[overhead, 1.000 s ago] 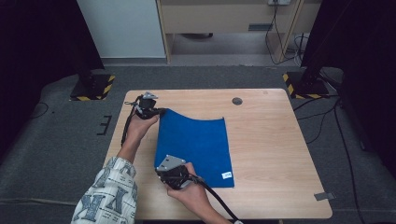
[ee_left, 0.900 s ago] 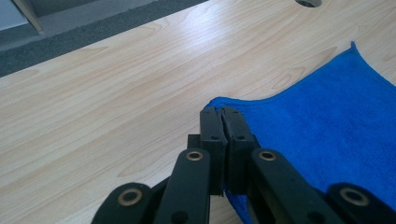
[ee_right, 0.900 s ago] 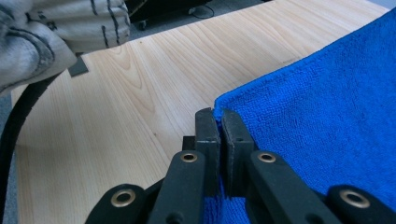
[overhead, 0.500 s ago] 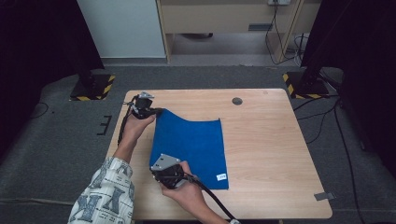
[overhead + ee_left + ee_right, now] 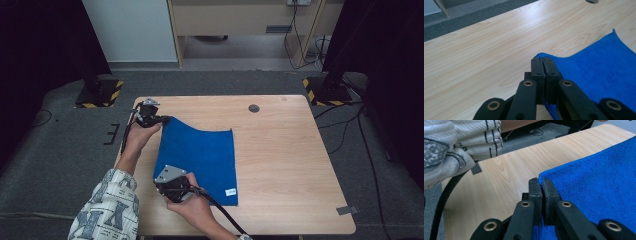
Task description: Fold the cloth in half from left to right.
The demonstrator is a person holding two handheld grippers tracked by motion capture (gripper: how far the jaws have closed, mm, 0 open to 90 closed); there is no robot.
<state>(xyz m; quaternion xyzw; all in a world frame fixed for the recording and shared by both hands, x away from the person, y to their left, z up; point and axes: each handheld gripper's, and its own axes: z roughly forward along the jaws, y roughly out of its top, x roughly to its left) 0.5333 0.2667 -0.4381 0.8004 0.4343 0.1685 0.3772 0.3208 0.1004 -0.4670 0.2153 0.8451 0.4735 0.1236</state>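
High view: we are looking down on a light wooden table with a blue microfibre cloth spread across its left half, the far left corner lifted off the wood and the near right corner carrying a small white tag. A round grommet hole is sitting in the tabletop well beyond the cloth.

We are holding the cloth by its two left corners. The left gripper is pinching the far left corner; in the left gripper view its jaws are standing pressed together with the blue edge caught between the tips. The right gripper is clamping the near left corner, and in the right gripper view the jaws are likewise closed narrow on the terry edge, beside a patterned sleeve.

We are judging the cloth as light, soft and limp: it is sagging between the two grips and will drape and fold rather than hold a shape. It is not fragile and its pile is giving good grip. Corners and hems are the best places to take hold, since a pinch in the middle would only bunch it.
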